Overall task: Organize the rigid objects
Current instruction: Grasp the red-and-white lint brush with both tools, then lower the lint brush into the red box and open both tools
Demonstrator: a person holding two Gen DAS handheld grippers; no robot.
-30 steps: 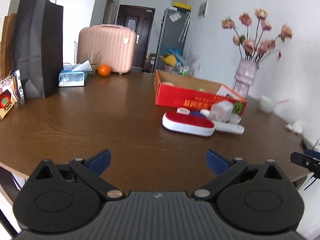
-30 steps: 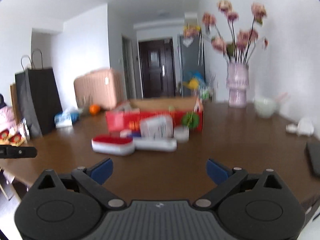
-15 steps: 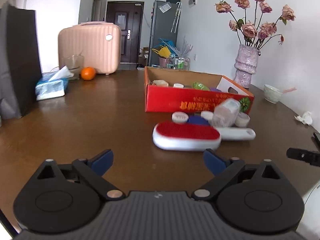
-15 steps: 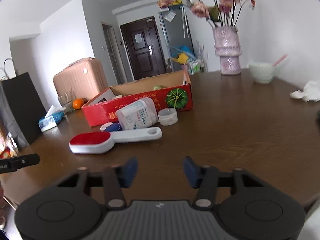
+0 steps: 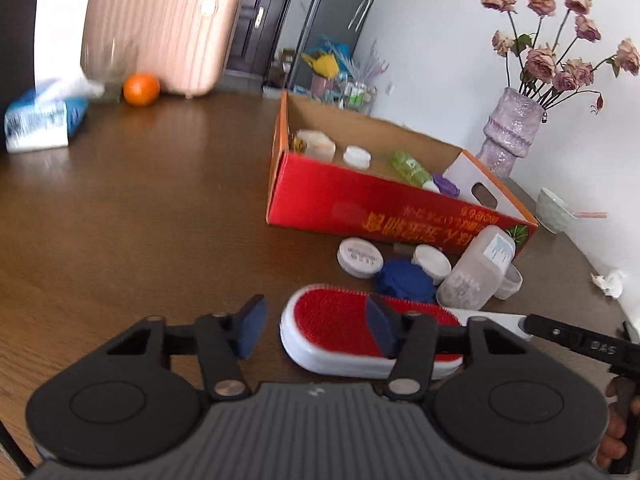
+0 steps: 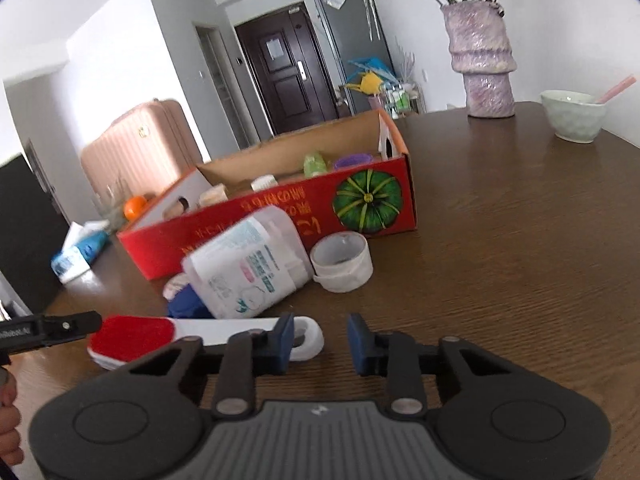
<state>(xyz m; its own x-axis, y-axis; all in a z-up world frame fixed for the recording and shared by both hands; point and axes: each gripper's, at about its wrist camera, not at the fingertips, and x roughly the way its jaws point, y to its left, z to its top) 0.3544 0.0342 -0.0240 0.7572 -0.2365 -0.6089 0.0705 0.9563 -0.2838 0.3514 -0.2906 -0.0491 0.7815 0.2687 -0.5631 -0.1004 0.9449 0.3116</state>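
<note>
A white lint brush with a red pad [image 5: 340,322] lies on the brown table, its handle end [image 6: 308,334] near my right gripper. My left gripper [image 5: 316,326] is open, its right finger over the red pad, its left finger beside the brush head. My right gripper [image 6: 320,344] is open, its left finger at the handle's end. Behind the brush lie a clear plastic jar [image 5: 476,270] [image 6: 248,266], a blue lid [image 5: 404,280], white lids [image 5: 358,256] and a roll of white tape [image 6: 342,260]. A red cardboard box [image 5: 360,200] [image 6: 280,216] holds several small items.
A purple vase of dried roses [image 5: 510,136] [image 6: 482,64] and a pale bowl [image 6: 574,116] stand at the table's right. A tissue pack [image 5: 40,120], an orange [image 5: 141,89] and a pink suitcase [image 5: 160,32] are at the far left. A crumpled tissue [image 5: 608,282] lies right.
Both grippers have moved forward and down to the lint brush. Both jaws are narrower than one second ago.
</note>
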